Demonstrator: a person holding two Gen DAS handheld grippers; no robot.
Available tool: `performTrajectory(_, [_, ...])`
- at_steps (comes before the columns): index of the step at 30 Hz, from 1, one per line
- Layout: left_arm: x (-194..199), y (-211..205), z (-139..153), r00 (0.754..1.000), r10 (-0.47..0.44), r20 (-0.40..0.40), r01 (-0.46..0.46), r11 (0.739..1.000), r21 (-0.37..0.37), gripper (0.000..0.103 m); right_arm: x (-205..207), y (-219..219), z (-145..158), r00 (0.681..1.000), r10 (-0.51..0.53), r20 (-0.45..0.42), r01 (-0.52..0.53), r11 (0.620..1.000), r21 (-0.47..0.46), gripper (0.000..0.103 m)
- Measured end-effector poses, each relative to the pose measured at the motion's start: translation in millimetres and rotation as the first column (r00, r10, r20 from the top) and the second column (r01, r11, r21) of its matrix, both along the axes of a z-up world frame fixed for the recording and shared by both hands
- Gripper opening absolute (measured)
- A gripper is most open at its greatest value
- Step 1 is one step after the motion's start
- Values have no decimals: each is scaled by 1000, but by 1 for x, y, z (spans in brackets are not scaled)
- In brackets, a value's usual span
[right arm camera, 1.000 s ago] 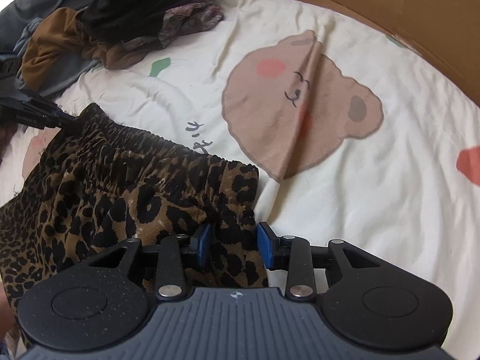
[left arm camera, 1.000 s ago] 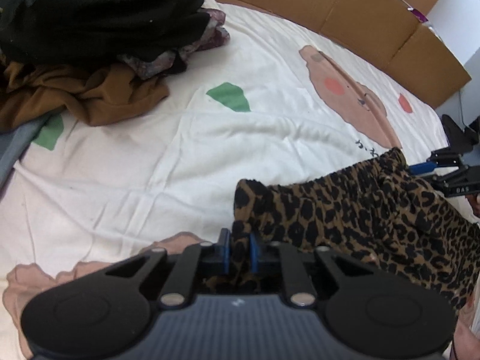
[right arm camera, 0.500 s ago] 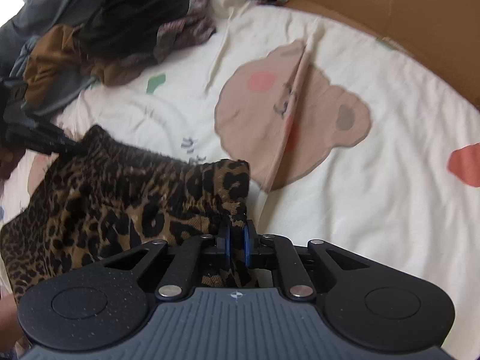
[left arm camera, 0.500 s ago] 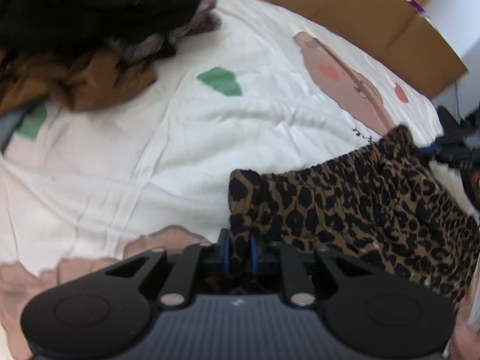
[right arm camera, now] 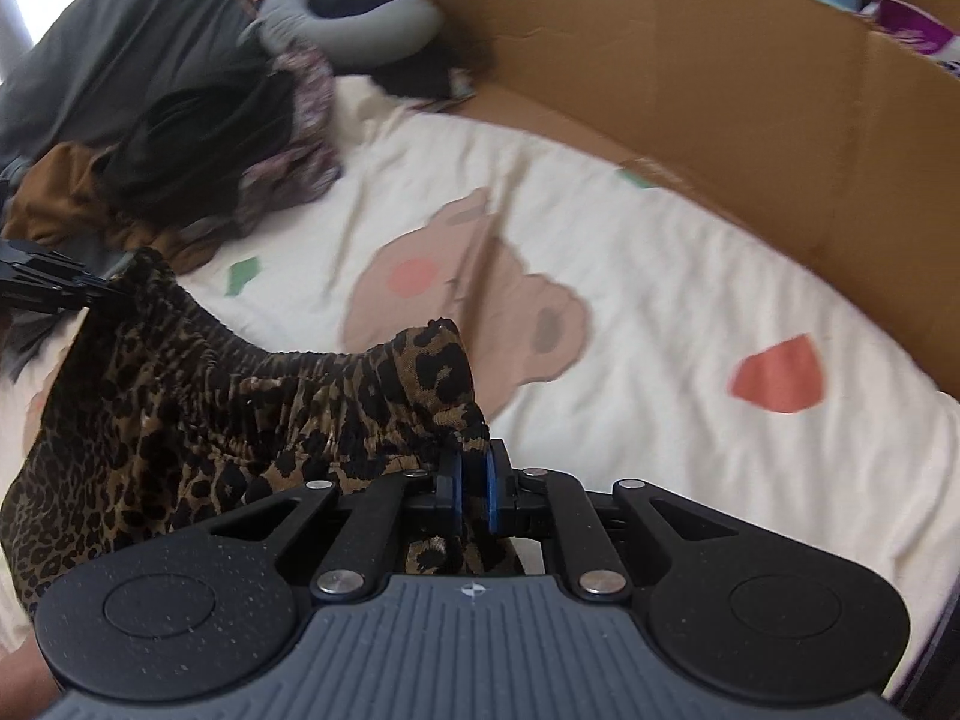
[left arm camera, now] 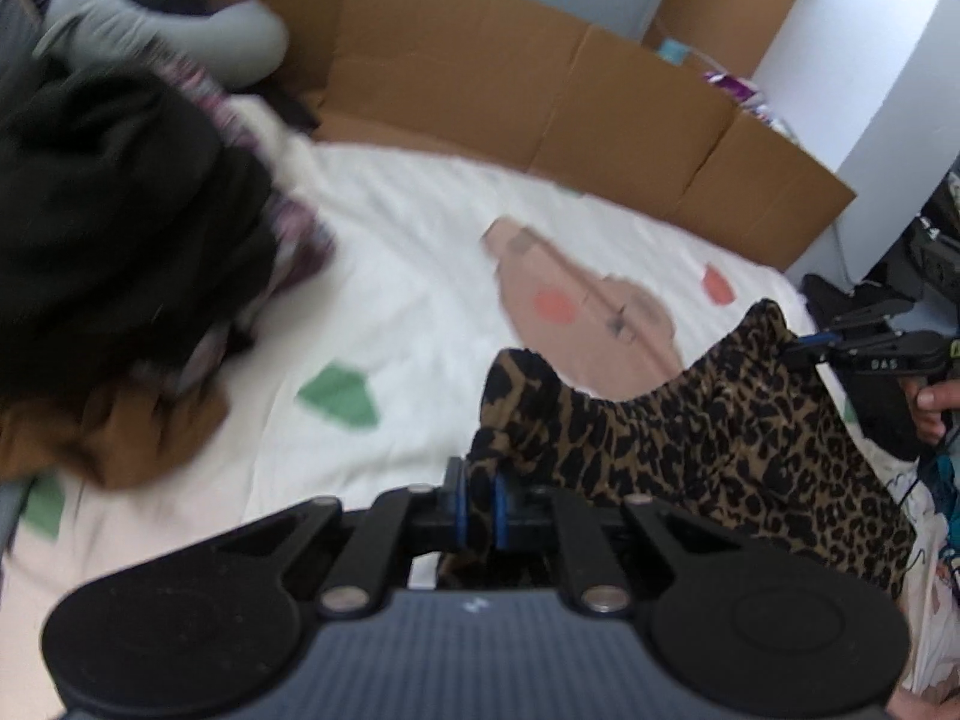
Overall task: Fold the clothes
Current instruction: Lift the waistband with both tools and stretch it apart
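My left hand-held gripper (left arm camera: 477, 501) is pinched tight on one end of the leopard-print garment (left arm camera: 690, 444), blue pads pressed into the gathered waistband. My right hand-held gripper (right arm camera: 473, 495) is clamped the same way on the other end of that waistband; in the left wrist view it shows at the far right (left arm camera: 807, 354) with my fingers (left arm camera: 933, 405) behind it. The garment hangs between the two, waistband sagging in the middle, rest of the cloth draping down toward me, lifted above the bed sheet (right arm camera: 660, 324). Sheet is white with a bear face print (right arm camera: 462, 312), a green patch (left arm camera: 342, 399) and a red patch (right arm camera: 777, 381). Pile of other clothes (left arm camera: 114, 252), black, brown and floral, sits on the sheet to my left, well apart from the garment. A grey neck pillow (right arm camera: 354, 18) lies beyond the pile. Cardboard wall (right arm camera: 720, 96) runs along the far edge of the bed. Both views blurred.
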State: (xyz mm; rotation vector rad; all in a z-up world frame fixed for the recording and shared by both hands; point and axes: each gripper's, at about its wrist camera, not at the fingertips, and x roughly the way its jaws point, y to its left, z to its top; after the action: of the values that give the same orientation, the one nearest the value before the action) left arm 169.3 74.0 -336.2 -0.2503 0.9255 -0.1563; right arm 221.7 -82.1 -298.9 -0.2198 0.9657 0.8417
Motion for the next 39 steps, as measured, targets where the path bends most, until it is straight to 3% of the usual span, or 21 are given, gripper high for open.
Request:
performTrajectory(13, [89,-31,20,988,-116,103,109,992,68,8,44,-31,18,980,-164,116,166,986,-9,5])
performTrajectory(19, [124,-37,27,982,-131,139,118,988,97,8,67,-37,27,961,-215,172,218,976,0,5])
performTrajectory(30, [180,-38,29,979,-117,168,94,985,142,8,116,-30,33,939,-249,237,258,966,-8,5])
performTrajectory(39, [202,-30,26,982,-89,168,61,984,167,8,144,-17,30,939,-219,266,234,972,-25,5])
